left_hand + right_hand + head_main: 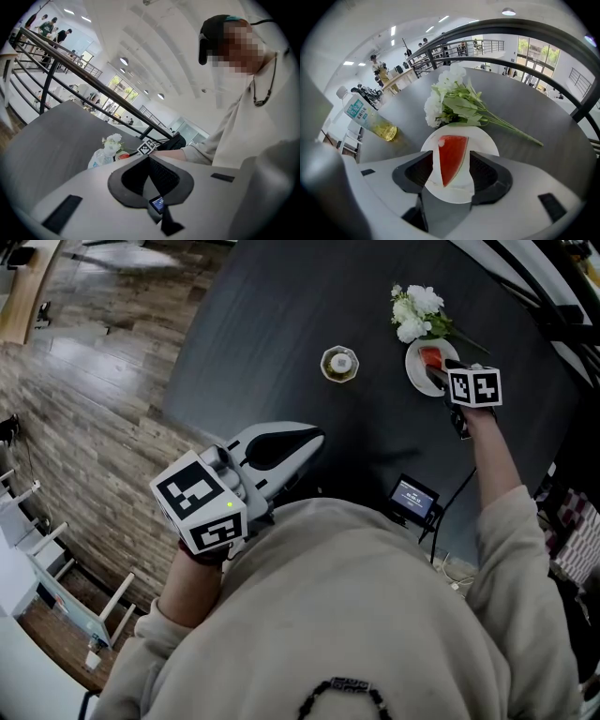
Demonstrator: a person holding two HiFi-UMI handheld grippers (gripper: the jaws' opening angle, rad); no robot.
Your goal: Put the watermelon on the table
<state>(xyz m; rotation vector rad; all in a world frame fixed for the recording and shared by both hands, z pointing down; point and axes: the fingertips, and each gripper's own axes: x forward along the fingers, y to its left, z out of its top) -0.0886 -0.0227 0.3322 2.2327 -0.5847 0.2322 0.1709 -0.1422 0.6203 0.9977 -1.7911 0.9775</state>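
A red wedge of watermelon point(451, 157) lies on a small white plate point(483, 140) on the dark table point(281, 324). My right gripper point(451, 163) points steeply down over the plate. Its jaws stand wide apart on either side of the slice, and a thin strip of white plate shows between each pad and the fruit. In the head view the same gripper point(442, 373) reaches the plate point(412, 371) at the far right, where the slice point(431, 358) shows red. My left gripper point(311, 440) is held close to my body with its jaws together and nothing in them.
White flowers with green stems point(450, 101) lie just beyond the plate. A plastic bottle of yellow drink point(368, 117) stands to the left of it. A small device with a lit screen and cable point(413, 498) sits near the table's near edge. Railings run behind the table.
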